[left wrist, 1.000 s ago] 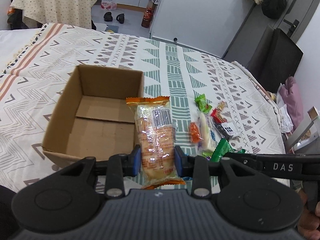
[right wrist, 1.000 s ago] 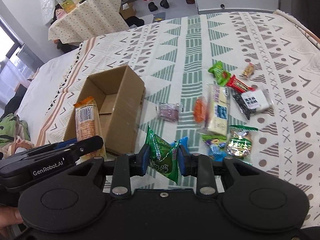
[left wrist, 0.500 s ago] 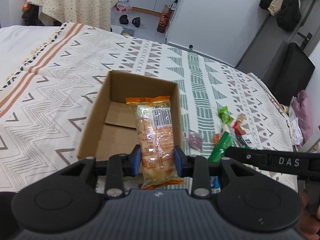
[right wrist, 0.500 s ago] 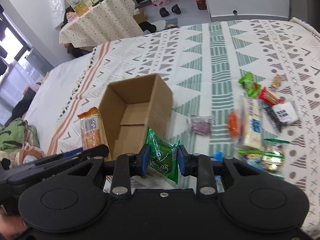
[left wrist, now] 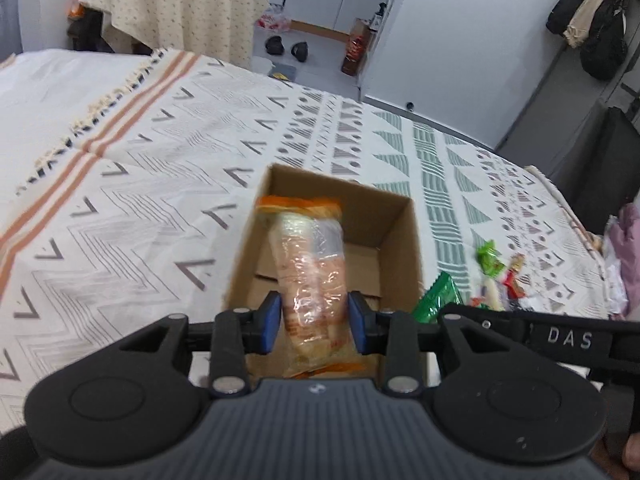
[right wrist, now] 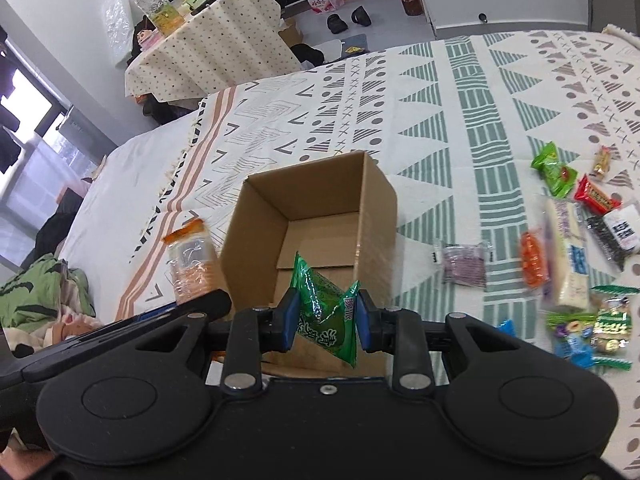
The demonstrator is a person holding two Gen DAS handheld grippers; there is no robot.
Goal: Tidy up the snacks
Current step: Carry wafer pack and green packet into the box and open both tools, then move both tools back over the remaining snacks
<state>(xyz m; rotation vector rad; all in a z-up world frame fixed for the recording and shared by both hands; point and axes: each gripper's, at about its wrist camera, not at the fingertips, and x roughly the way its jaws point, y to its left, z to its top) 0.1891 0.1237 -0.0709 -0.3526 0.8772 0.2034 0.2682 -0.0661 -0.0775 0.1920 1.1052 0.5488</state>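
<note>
An open cardboard box (left wrist: 398, 240) sits on the patterned bedspread (left wrist: 140, 208). My left gripper (left wrist: 314, 322) hovers over the box's near edge with a clear orange-ended bread packet (left wrist: 308, 264) between its blue pads; the jaws are opening, the pads still touching the blurred packet. My right gripper (right wrist: 326, 320) is shut on a green snack packet (right wrist: 320, 308), held above the near side of the same box (right wrist: 256, 224). The right wrist view shows the bread packet (right wrist: 190, 264) just left of the box. The green packet (left wrist: 438, 298) pokes up right of the box in the left wrist view.
Several loose snacks (right wrist: 568, 256) lie scattered on the bedspread to the right of the box, a purple packet (right wrist: 464, 266) nearest to it. A cloth-covered table (right wrist: 208, 52) stands beyond the bed's far edge. Rumpled clothes (right wrist: 40, 292) lie at the left.
Both grippers have swung left with their packets, from beside the box to over its near edge. The snack pile has slid off to the right. The bread packet now looks blurred.
</note>
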